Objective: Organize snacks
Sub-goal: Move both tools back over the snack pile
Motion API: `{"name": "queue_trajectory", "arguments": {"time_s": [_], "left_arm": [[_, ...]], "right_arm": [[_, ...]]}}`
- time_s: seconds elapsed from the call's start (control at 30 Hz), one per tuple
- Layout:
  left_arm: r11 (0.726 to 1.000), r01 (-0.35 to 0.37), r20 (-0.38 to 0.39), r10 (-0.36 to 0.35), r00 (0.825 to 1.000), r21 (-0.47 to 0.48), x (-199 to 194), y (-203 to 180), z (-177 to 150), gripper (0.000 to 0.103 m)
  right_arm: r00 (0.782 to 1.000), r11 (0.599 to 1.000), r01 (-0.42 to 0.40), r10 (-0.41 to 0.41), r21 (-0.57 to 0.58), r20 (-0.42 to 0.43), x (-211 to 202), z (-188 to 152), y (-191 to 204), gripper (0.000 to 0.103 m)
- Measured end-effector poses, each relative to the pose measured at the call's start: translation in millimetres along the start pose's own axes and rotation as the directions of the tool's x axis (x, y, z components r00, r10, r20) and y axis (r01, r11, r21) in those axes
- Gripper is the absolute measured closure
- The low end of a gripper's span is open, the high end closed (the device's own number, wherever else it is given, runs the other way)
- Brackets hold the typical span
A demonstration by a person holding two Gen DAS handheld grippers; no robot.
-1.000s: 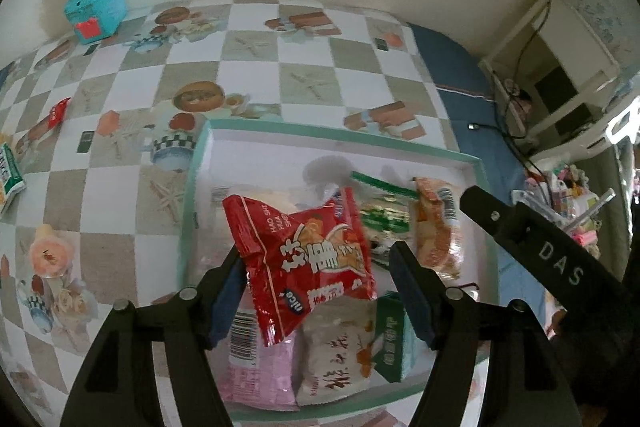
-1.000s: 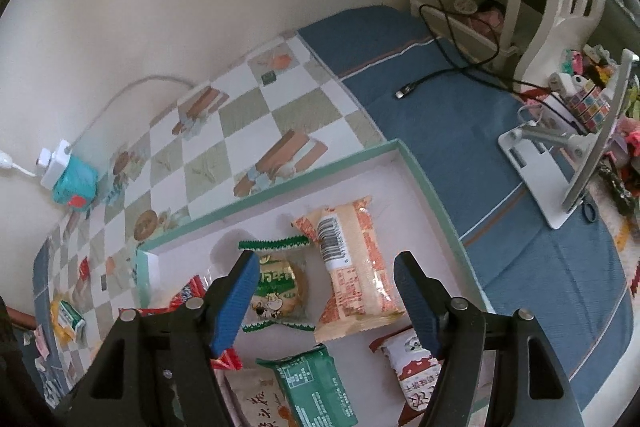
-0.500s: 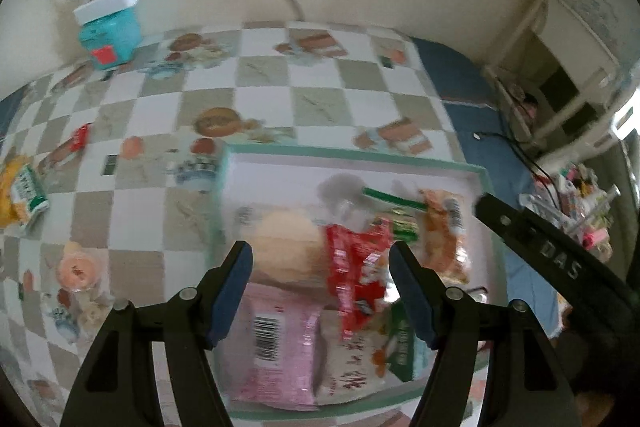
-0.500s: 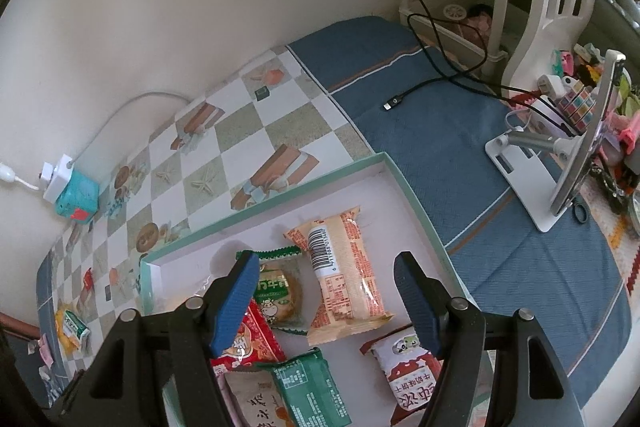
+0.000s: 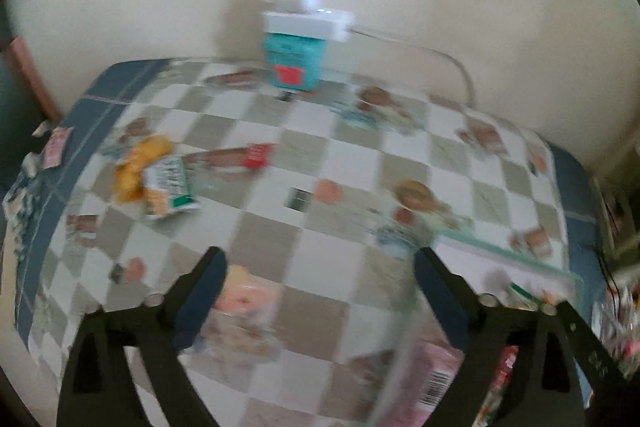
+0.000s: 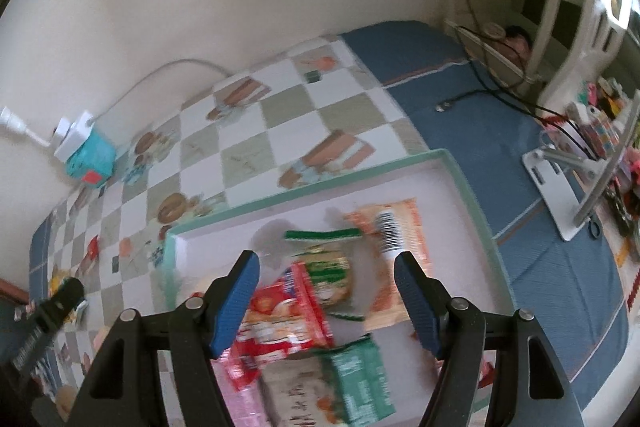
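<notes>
Your left gripper point(image 5: 320, 291) has dropped the red snack packet point(image 6: 286, 311) into the tray point(image 6: 476, 203); both grippers' jaws are opening, empty.

Snacks are mostly in my green-rimmed tray point(image 6: 472, 183) already: a red pack point(image 6: 280, 315) lying on top of the pile, a round biscuit in a green-edged wrapper point(image 6: 328, 267) beside it, an orange pack point(image 6: 396, 227) barcode up, a green pack point(image 6: 360, 379) and a pink one point(image 5: 436, 375) nearer me. One yellow-and-green pack point(image 5: 160, 183) lies out on the checkered cloth, well apart from the tray.
</notes>
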State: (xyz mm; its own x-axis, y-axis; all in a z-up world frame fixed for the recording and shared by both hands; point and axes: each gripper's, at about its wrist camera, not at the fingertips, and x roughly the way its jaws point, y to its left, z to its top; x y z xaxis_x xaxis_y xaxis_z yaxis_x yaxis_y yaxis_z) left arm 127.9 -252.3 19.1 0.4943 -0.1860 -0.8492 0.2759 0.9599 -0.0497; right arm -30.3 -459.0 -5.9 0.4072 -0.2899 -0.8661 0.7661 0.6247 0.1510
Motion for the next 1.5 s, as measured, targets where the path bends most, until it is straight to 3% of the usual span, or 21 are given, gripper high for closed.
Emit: {"name": "queue_trajectory", "arguments": {"time_s": [0.17, 0.23, 0.43, 0.6, 0.67, 0.7, 0.9, 1.27, 1.5], "left_arm": [[0.994, -0.075, 0.012, 0.076, 0.997, -0.083, 3.1, 48.8, 12.0, 0.005], [0.989, -0.101, 0.013, 0.103, 0.995, -0.106, 5.1, 65.2, 14.7, 0.005], [0.972, -0.164, 0.016, 0.169, 0.986, -0.168, 6.4, 115.9, 22.6, 0.005], [0.952, -0.196, 0.002, 0.202, 0.979, -0.236, 5.6, 162.1, 25.5, 0.005], [0.941, -0.21, -0.006, 0.216, 0.976, -0.266, 6.4, 181.5, 25.1, 0.005], [0.936, -0.215, -0.01, 0.221, 0.975, -0.279, 6.7, 189.8, 24.8, 0.005], [0.91, -0.228, -0.029, 0.233, 0.972, -0.346, 9.0, 234.6, 22.9, 0.005], [0.906, -0.213, -0.08, 0.197, 0.977, -0.366, 30.2, 265.8, 19.3, 0.005], [0.927, -0.211, -0.147, 0.173, 0.974, -0.309, 57.8, 258.0, 12.6, 0.005]], "right_arm": [[1.0, 0.998, 0.001, -0.001, -0.07, 0.001, 0.2, -7.1, 32.7, 0.021], [1.0, 0.996, -0.001, 0.001, -0.089, 0.0, 0.5, -9.7, 44.1, 0.014], [1.0, 0.99, -0.009, 0.008, -0.144, -0.008, 4.7, -20.2, 79.1, 0.014], [1.0, 0.983, -0.012, 0.01, -0.182, -0.016, 6.6, -28.7, 104.9, 0.013], [1.0, 0.98, -0.012, 0.01, -0.2, -0.011, 5.5, -32.6, 116.1, 0.008], [1.0, 0.978, -0.012, 0.011, -0.206, -0.009, 5.2, -34.3, 121.0, 0.0], [1.0, 0.971, -0.02, 0.017, -0.239, -0.016, 7.4, -44.3, 148.1, 0.0], [0.998, 0.95, -0.045, 0.028, -0.308, -0.059, 22.4, -68.3, 196.5, 0.0], [0.994, 0.93, -0.068, 0.032, -0.362, -0.105, 35.7, -89.4, 223.4, 0.0]]}}
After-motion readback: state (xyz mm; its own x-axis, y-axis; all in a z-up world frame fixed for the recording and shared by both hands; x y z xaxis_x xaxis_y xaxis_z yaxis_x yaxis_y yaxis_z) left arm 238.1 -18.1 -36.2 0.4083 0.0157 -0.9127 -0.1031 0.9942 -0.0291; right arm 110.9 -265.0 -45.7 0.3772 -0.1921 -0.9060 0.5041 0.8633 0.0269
